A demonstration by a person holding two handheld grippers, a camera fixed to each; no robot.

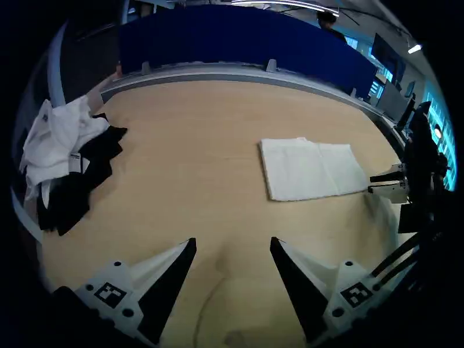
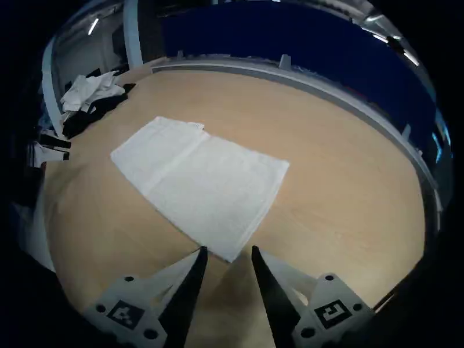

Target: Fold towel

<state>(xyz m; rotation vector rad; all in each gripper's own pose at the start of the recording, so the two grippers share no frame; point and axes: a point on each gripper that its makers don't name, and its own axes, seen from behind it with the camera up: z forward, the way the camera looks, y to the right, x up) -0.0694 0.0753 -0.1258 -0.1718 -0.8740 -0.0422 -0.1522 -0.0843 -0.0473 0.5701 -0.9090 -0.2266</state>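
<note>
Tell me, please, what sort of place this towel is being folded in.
Most likely an open-plan office or lab: the towel lies on a long wooden desk backed by a blue partition screen, with monitors at the side and strip lights overhead.

This looks like an open-plan office. A long, pale wood-look surface curves away, edged at the back by a grey rail and a dark blue partition of the kind that divides workstations. Beyond the right-hand end are dark monitors. Strip lights run along the ceiling, and a person's head shows above the partition.
</note>
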